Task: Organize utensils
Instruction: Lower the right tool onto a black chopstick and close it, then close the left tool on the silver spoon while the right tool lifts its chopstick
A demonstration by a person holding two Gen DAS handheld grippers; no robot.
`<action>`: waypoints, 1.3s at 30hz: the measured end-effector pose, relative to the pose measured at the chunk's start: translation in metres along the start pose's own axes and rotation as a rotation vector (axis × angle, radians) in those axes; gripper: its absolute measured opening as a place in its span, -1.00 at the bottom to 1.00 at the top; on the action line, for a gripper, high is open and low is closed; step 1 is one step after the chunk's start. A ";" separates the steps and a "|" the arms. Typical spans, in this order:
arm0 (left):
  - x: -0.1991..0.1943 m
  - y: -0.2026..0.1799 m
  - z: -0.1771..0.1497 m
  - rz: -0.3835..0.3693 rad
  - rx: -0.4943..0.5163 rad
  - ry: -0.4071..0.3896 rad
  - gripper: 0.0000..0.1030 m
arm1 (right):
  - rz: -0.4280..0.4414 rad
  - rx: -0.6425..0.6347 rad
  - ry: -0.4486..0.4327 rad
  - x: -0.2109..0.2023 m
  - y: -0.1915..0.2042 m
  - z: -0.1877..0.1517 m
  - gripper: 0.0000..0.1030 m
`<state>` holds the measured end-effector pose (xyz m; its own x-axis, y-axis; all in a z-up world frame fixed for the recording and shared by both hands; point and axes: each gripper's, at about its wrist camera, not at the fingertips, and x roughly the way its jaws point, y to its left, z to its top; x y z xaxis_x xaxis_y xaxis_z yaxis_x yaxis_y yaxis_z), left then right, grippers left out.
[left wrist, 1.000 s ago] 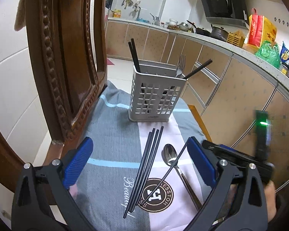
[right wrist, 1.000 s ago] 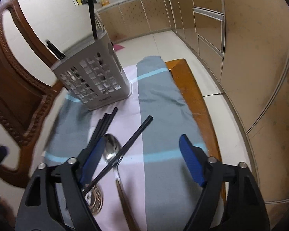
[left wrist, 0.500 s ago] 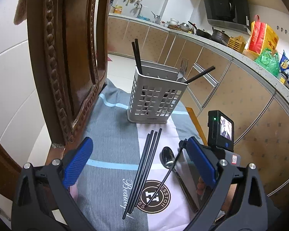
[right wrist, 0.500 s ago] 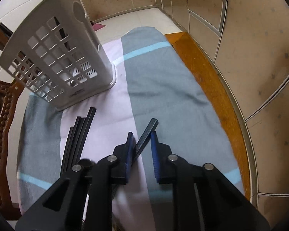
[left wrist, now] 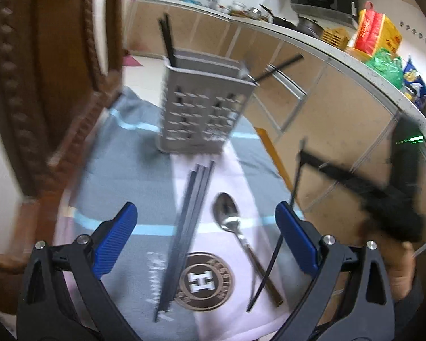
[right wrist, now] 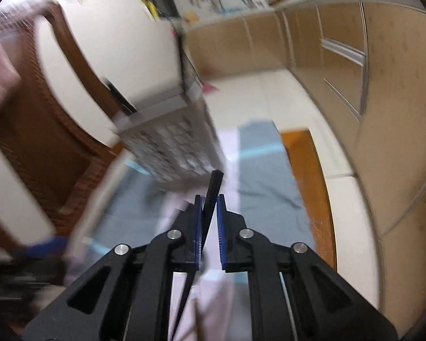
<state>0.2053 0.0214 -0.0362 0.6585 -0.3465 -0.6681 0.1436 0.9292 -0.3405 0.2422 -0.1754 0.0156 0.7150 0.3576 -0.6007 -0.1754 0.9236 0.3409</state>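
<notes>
Right wrist view: the right tool point(right wrist: 207, 210) is closing on a single black chopstick point(right wrist: 214, 187), lifted, its long axis running out toward the grey utensil basket point(right wrist: 173, 142) just beyond. The left tool point(left wrist: 204, 244) hangs released over three chopsticks point(left wrist: 190, 213) and a spoon point(left wrist: 227, 218) on the tabletop cloth point(left wrist: 119, 164).

Your worktop point(left wrist: 272, 153) is an orange-brown wooden surface, almost wholly covered by a grey and pale pink cloth point(left wrist: 133, 176) with light blue stripes and a round brown emblem. On the cloth you have a grey slotted utensil caddy point(left wrist: 201, 116) standing upright, a bundle of black chopsticks point(left wrist: 189, 227) lying before it, and a metal spoon point(left wrist: 233, 227) just beside them.
</notes>
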 end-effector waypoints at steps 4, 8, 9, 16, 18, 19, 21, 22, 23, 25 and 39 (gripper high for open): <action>0.036 0.013 -0.001 -0.123 -0.101 0.090 0.48 | 0.130 0.051 -0.071 -0.044 -0.015 0.004 -0.85; 0.069 0.028 -0.004 -0.146 -0.177 0.156 0.32 | 0.166 0.121 -0.059 -0.053 -0.045 0.005 -0.85; 0.075 0.029 -0.004 -0.146 -0.183 0.167 0.29 | 0.175 0.130 -0.058 -0.054 -0.049 0.006 -0.85; 0.105 0.025 -0.002 -0.170 -0.198 0.210 0.07 | 0.193 0.119 -0.044 -0.058 -0.056 0.006 -0.85; 0.110 0.015 0.000 -0.177 -0.161 0.210 0.07 | 0.155 0.141 0.028 -0.043 -0.061 0.001 -0.85; 0.110 0.013 0.001 -0.184 -0.153 0.214 0.07 | 0.134 0.151 0.068 -0.034 -0.064 -0.002 -0.85; 0.115 0.006 0.003 -0.205 -0.137 0.228 0.07 | 0.073 0.164 0.148 -0.015 -0.068 -0.010 -0.85; 0.118 0.003 0.003 -0.202 -0.127 0.235 0.07 | 0.045 0.165 0.196 -0.003 -0.070 -0.015 -0.84; 0.121 0.001 0.004 -0.190 -0.118 0.239 0.07 | 0.033 0.169 0.229 0.005 -0.071 -0.018 -0.83; 0.125 0.001 0.005 -0.192 -0.125 0.245 0.07 | 0.027 0.186 0.247 0.012 -0.074 -0.021 -0.83; 0.145 0.003 0.010 -0.220 -0.107 0.299 0.07 | -0.132 0.233 0.382 0.075 -0.089 -0.029 -0.37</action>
<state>0.3084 -0.0245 -0.1274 0.3736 -0.5729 -0.7295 0.1687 0.8153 -0.5539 0.2920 -0.2270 -0.0808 0.4125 0.3047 -0.8585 0.0884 0.9245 0.3707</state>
